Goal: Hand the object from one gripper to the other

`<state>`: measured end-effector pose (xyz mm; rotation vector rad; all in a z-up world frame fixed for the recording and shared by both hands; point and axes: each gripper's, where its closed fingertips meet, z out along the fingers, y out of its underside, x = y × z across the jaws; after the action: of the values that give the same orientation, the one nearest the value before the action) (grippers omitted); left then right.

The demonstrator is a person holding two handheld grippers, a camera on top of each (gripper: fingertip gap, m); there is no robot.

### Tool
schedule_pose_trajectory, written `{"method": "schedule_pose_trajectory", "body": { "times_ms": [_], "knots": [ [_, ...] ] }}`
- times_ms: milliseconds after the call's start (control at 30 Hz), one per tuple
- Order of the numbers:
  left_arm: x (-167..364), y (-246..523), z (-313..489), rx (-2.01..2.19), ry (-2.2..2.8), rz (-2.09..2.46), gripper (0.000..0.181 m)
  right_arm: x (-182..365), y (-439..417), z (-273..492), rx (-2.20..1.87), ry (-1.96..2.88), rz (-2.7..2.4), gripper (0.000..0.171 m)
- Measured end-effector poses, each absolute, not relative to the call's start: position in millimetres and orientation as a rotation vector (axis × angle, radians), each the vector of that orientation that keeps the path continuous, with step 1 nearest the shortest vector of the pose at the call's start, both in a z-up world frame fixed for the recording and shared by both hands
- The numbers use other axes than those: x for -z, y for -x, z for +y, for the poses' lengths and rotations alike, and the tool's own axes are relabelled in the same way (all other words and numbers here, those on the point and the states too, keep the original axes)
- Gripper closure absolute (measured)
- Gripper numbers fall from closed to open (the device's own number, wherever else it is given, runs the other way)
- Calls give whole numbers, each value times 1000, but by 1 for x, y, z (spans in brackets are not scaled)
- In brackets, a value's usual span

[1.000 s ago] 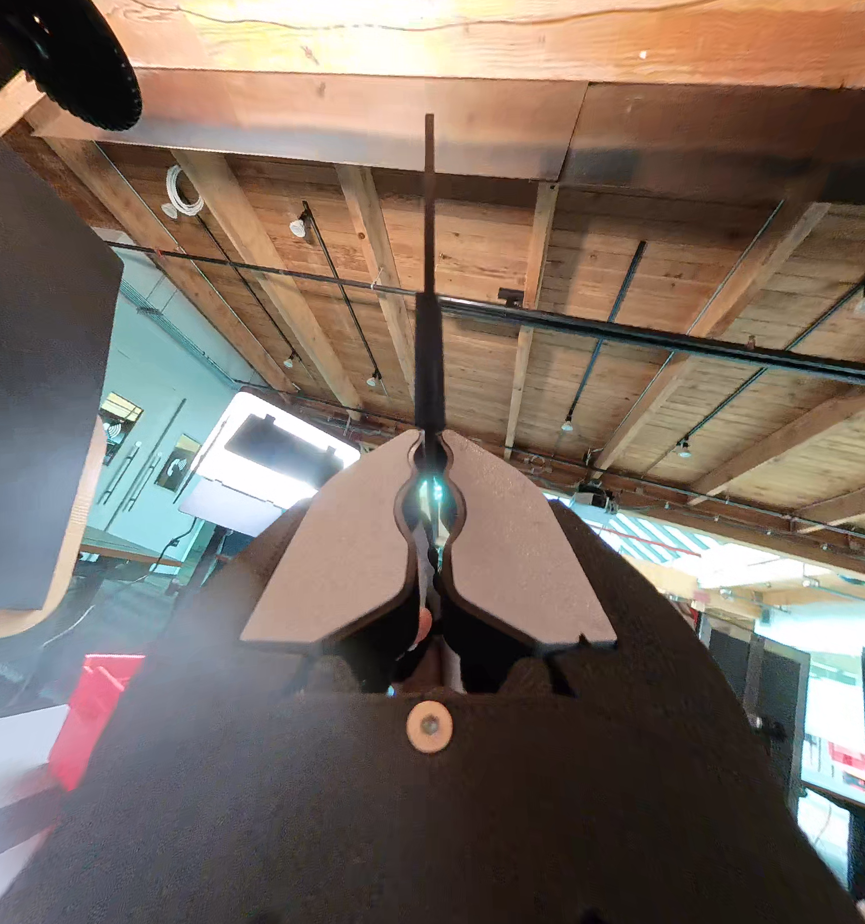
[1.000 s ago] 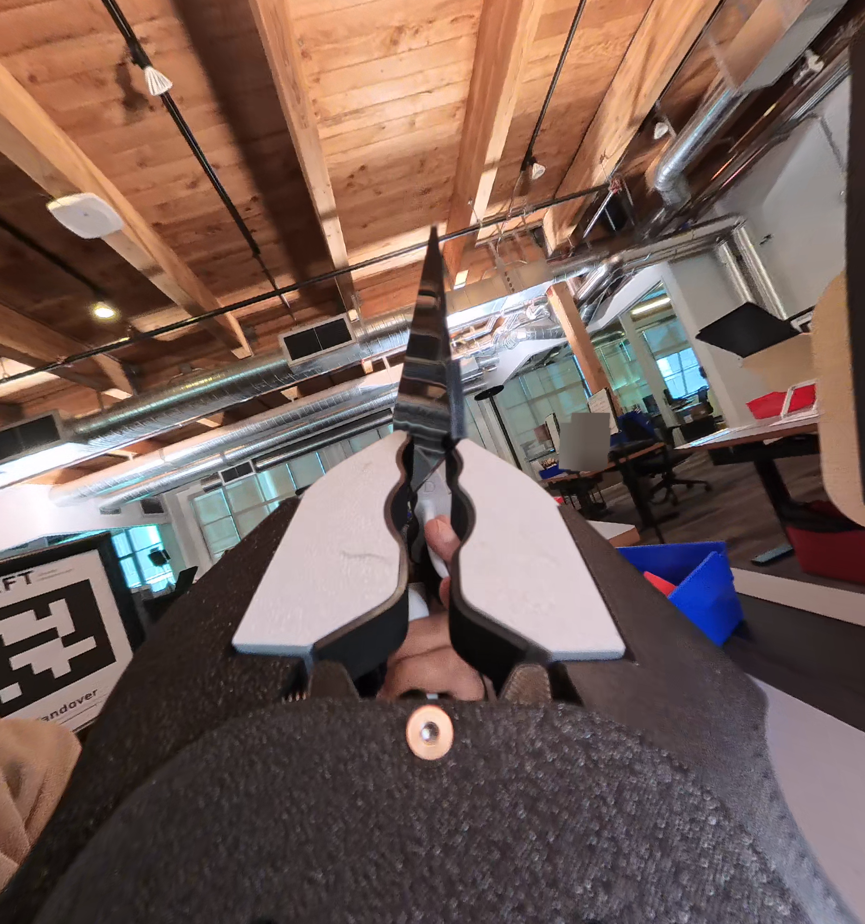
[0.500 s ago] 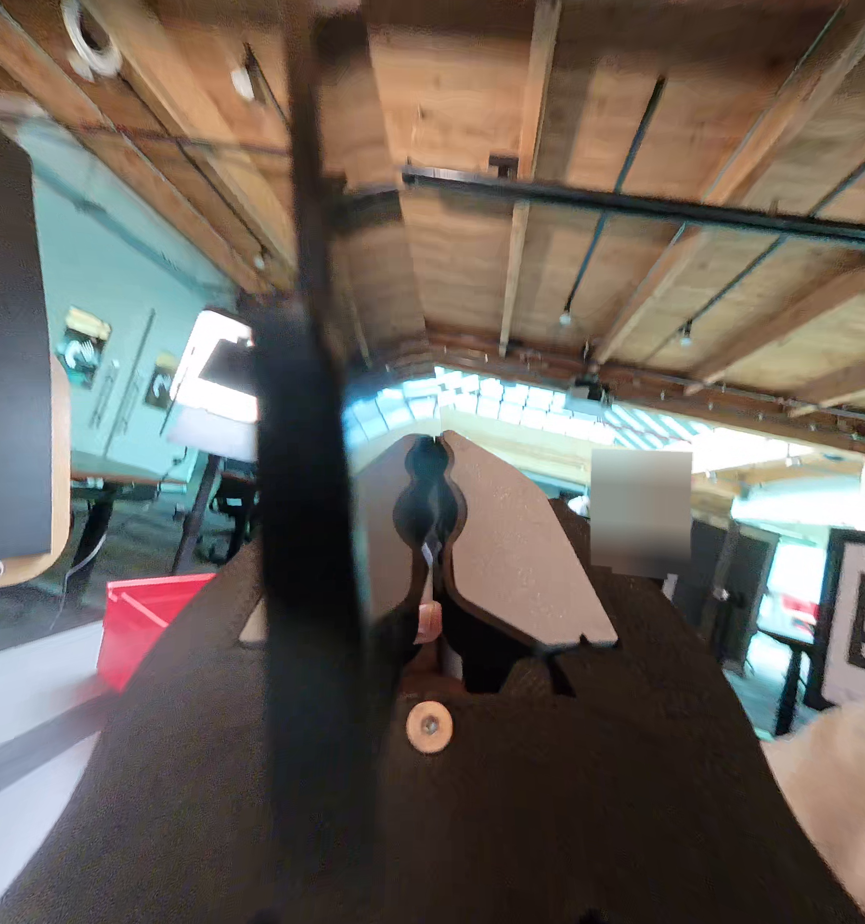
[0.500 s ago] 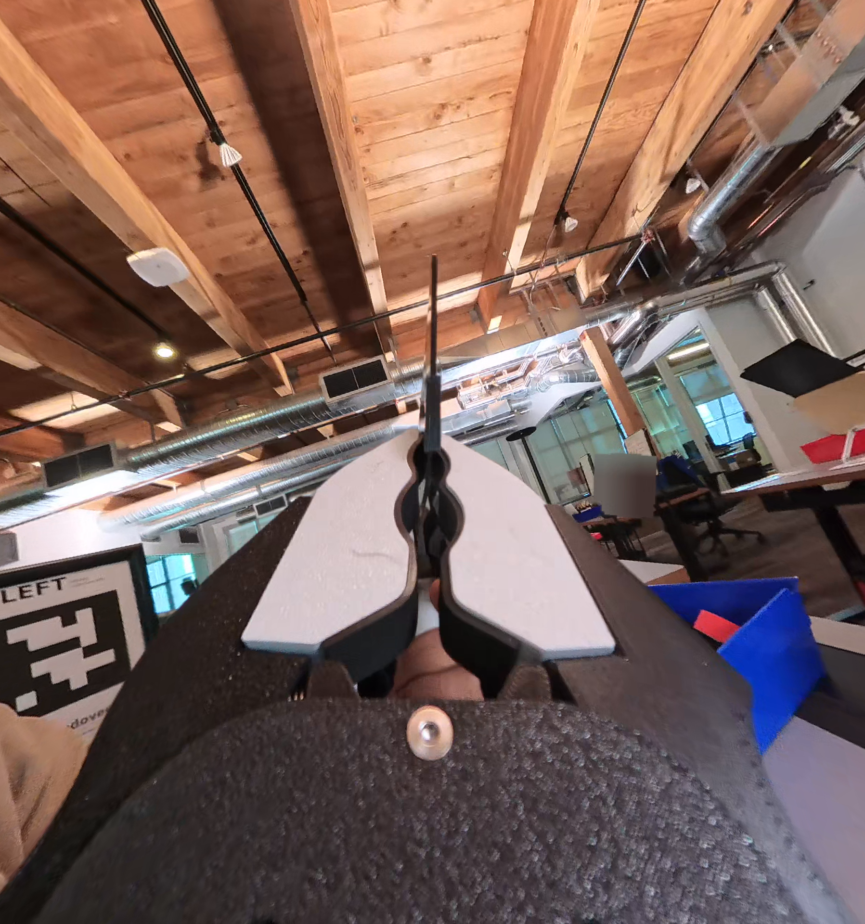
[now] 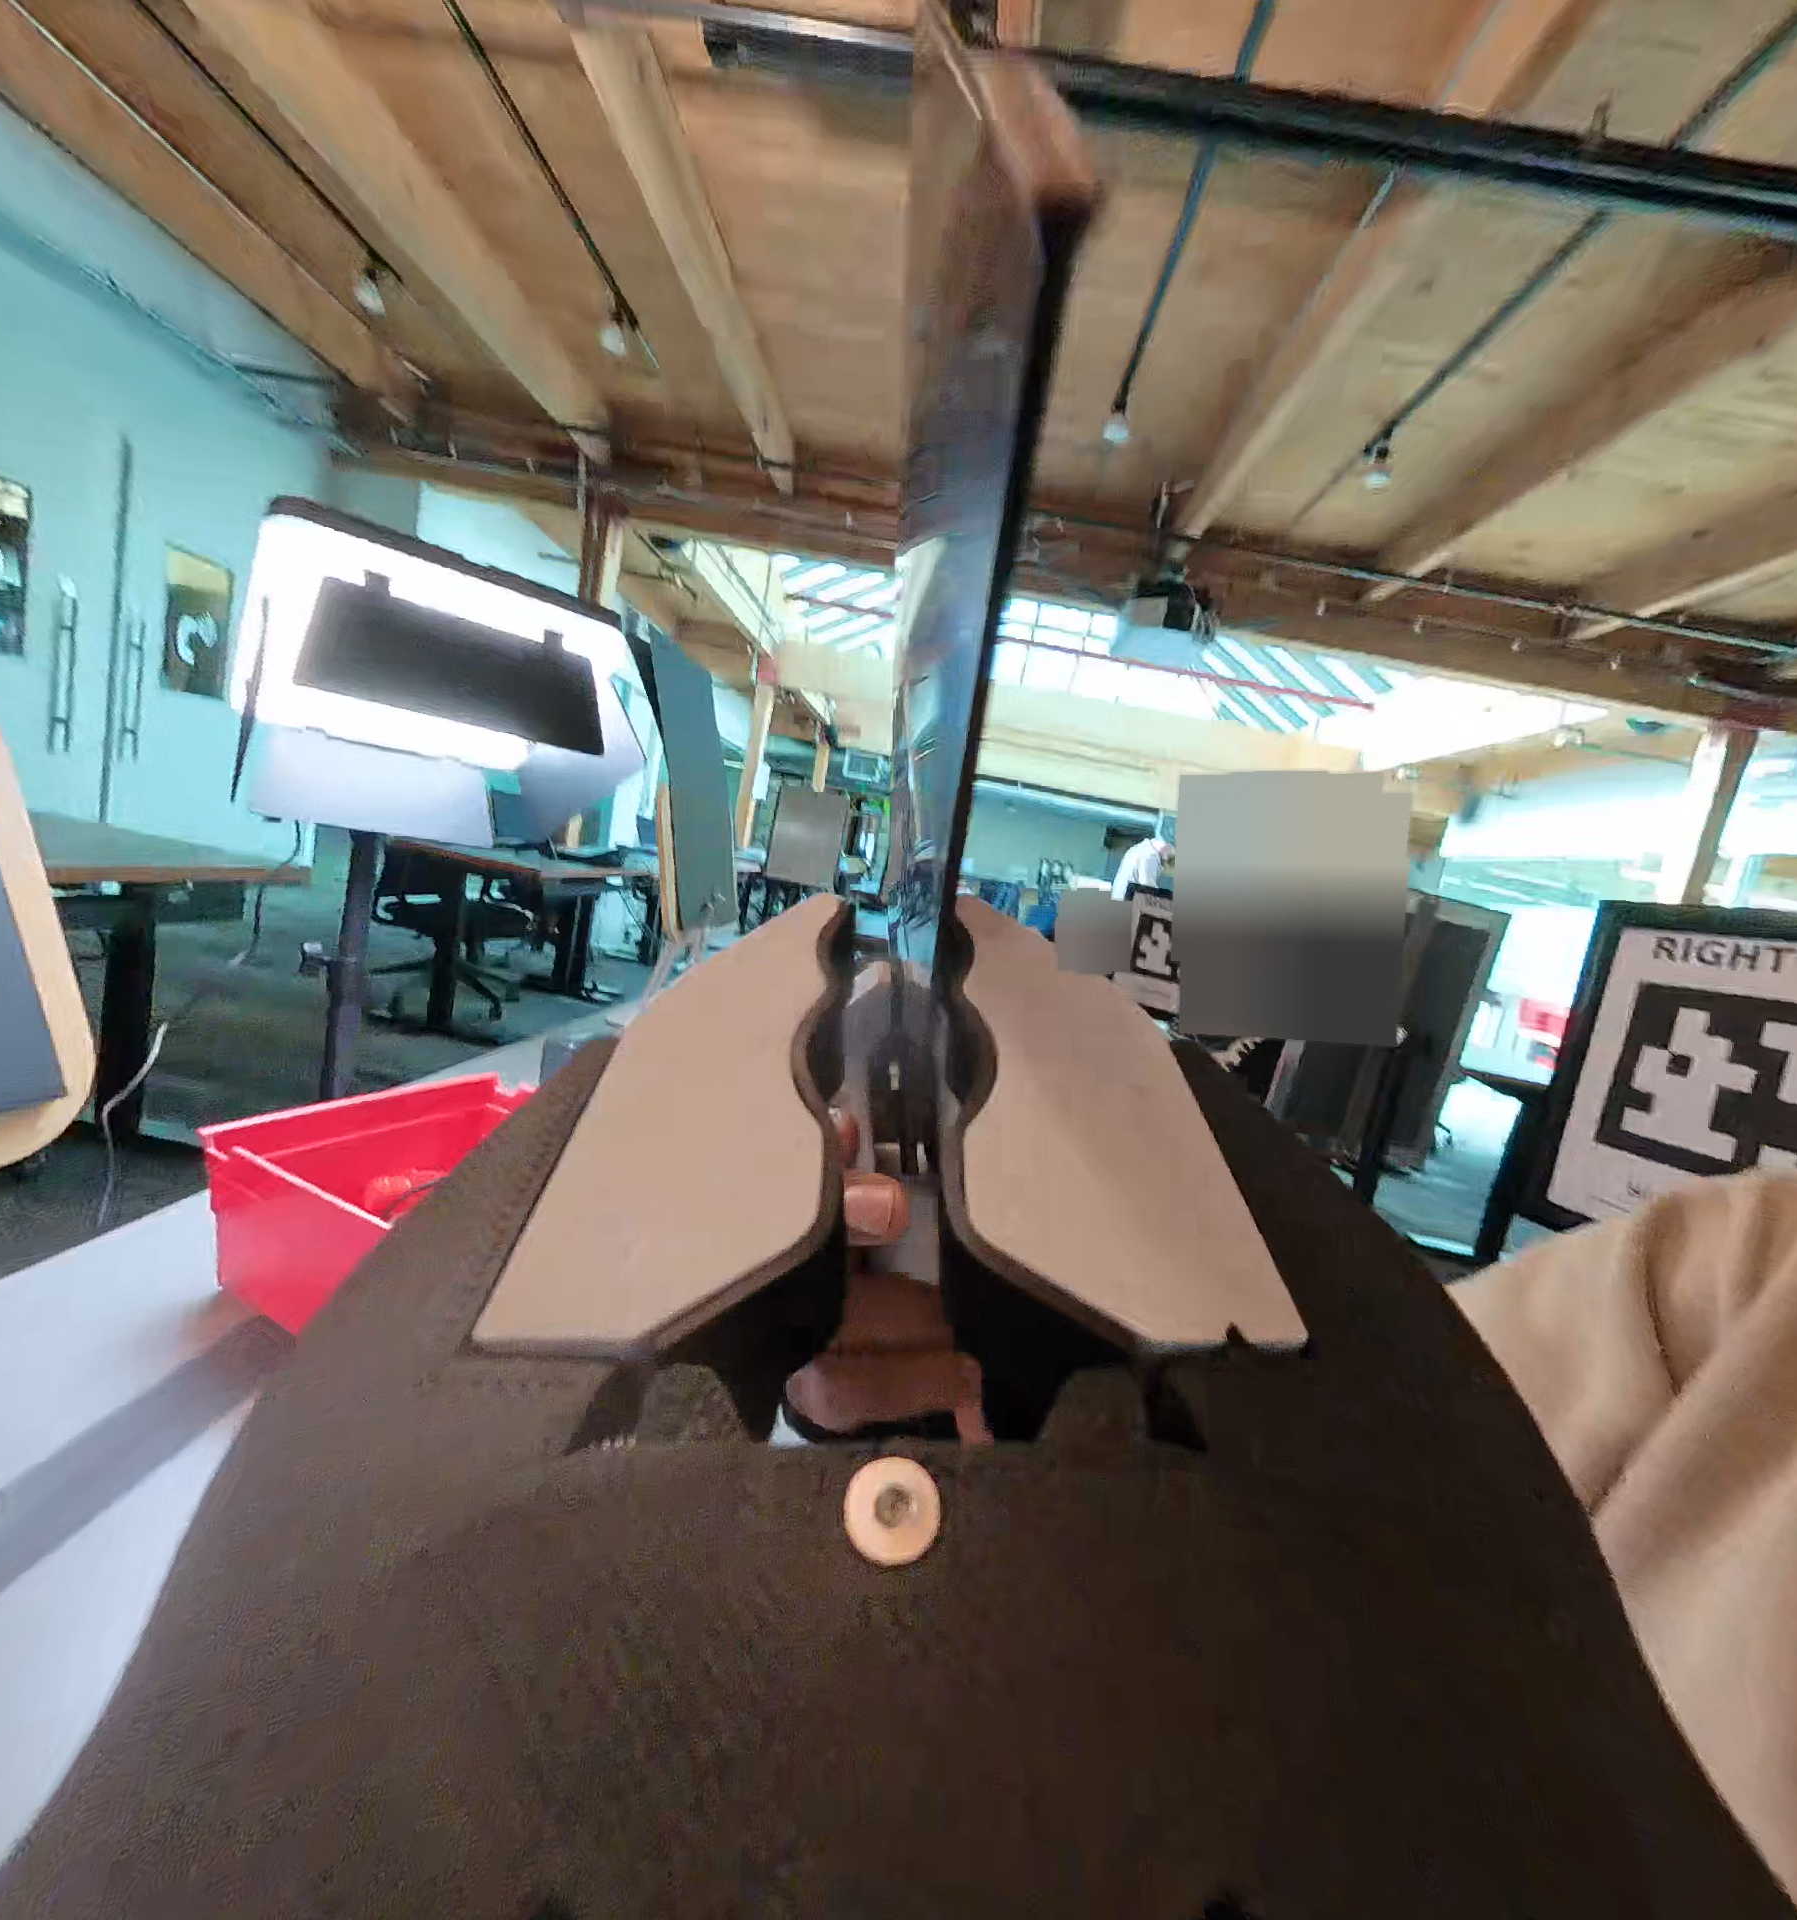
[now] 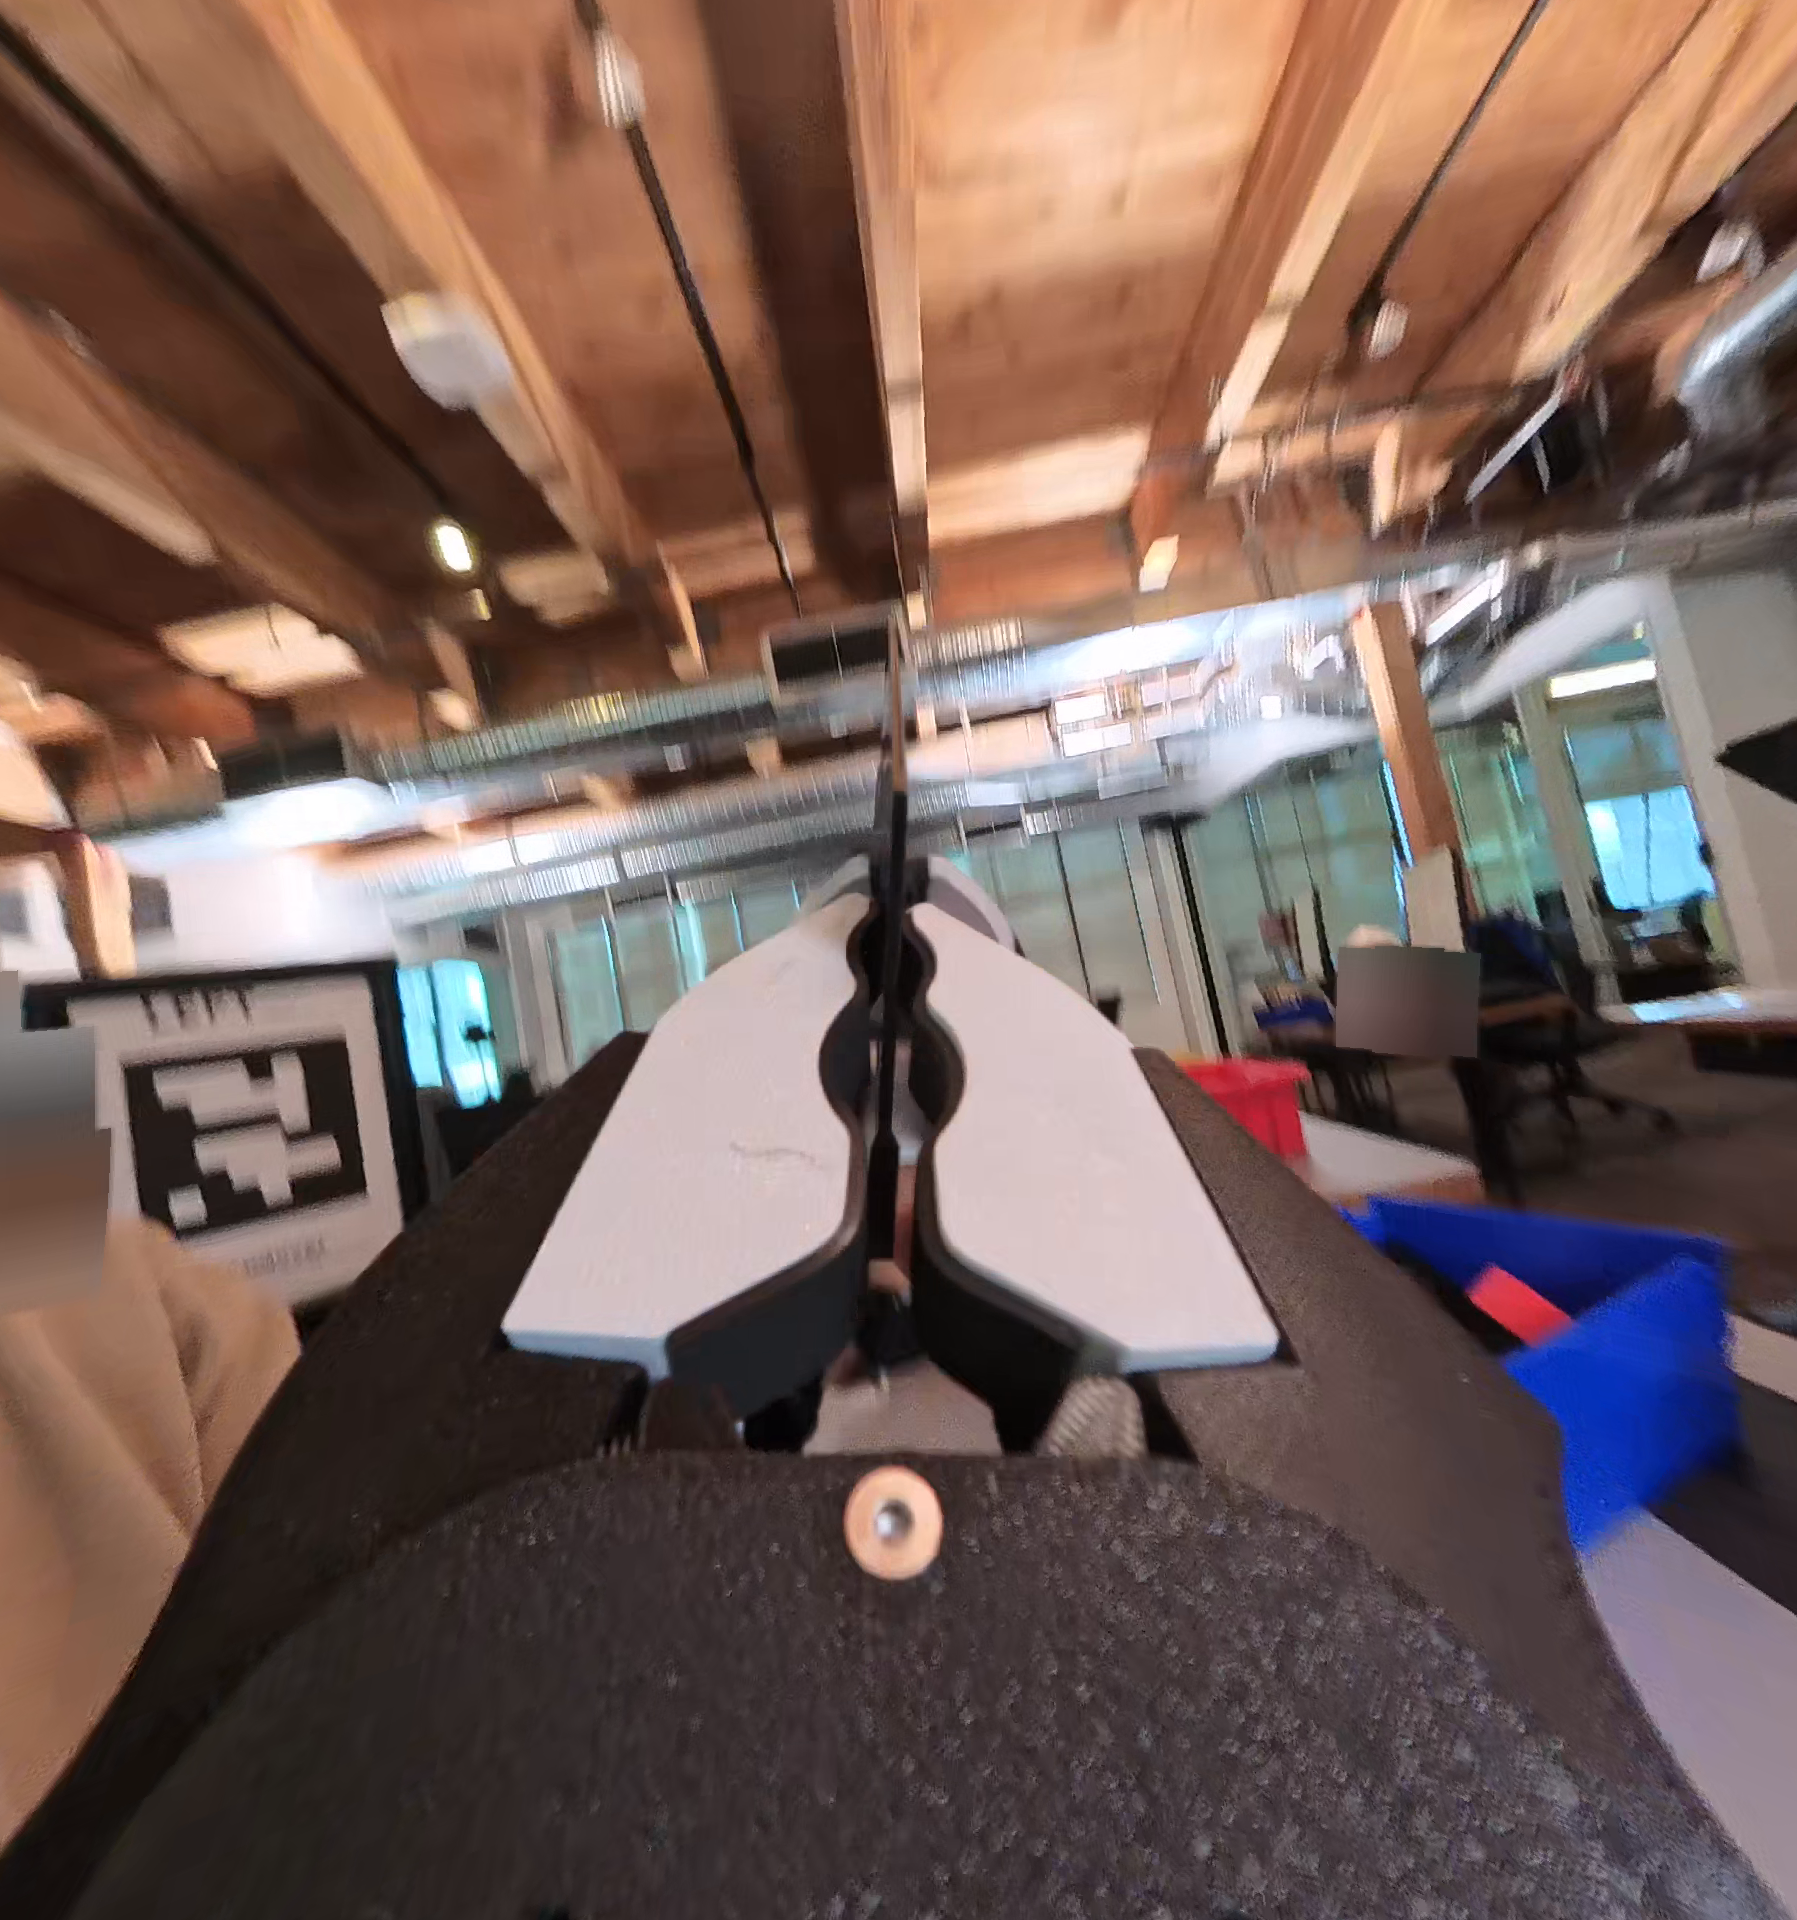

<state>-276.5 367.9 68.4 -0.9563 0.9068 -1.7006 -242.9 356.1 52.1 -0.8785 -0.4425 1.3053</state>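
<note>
The object is a thin, flat, glossy black piece seen edge-on. In the left wrist view it [image 5: 967,468] rises from between the jaws of my left gripper [image 5: 899,914]. Those jaws stand a little apart: the piece lies against the right finger [image 5: 1081,1122], with a gap to the left finger [image 5: 686,1122]. In the right wrist view my right gripper [image 6: 892,904] is shut on the same black piece [image 6: 892,769], which sticks up past the fingertips as a narrow dark line. Both views are motion-blurred. The piece's lower end is hidden between the fingers.
A red bin [image 5: 302,1174] stands on the grey-white table [image 5: 42,1403] at the left. A blue bin [image 6: 1600,1351] holding a red item stands at the right. Beige sleeves [image 5: 1704,1455] [image 6: 63,1455] and black-and-white marker boards [image 5: 1725,1060] [image 6: 250,1122] sit beside the grippers. Desks and chairs stand farther off. Spacing between my two grippers at the tips: around 5 cm.
Both views have tilted down from the ceiling toward the room. Half a second ago my left gripper was shut, with the piece to its left; now its jaws are slightly apart around it. My right gripper has kept hold.
</note>
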Motion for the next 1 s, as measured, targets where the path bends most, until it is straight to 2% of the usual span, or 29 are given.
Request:
{"method": "schedule_pose_trajectory", "body": {
  "times_ms": [100,200,333,467,533,633,700,833,933,1000],
  "knots": [
    [-67,267,368,1655,925,855,162,-56,229,360,-1371,779,-282,170],
    [-63,259,367,1592,941,845,178,-50,235,363,-1359,778,-254,170],
    [-60,268,374,1568,1043,930,179,-39,249,370,-1309,910,-358,168],
    [-47,282,371,1542,1166,1111,179,-27,251,369,-1115,1052,-588,157],
    [-42,285,370,1554,1191,1159,179,-20,259,364,-1092,1101,-689,168],
    [-50,287,371,1629,1114,1094,178,-21,264,361,-1113,1086,-691,170],
    [-58,284,371,1647,1010,1012,165,-32,258,359,-1166,1007,-611,169],
    [-46,260,351,1684,946,1080,150,-59,230,351,-1298,803,-407,170],
    [-43,242,341,1652,917,1053,156,-64,221,350,-1312,745,-331,170],
    [-45,239,345,1618,914,987,177,-60,224,352,-1310,744,-318,170]
  ]
}}
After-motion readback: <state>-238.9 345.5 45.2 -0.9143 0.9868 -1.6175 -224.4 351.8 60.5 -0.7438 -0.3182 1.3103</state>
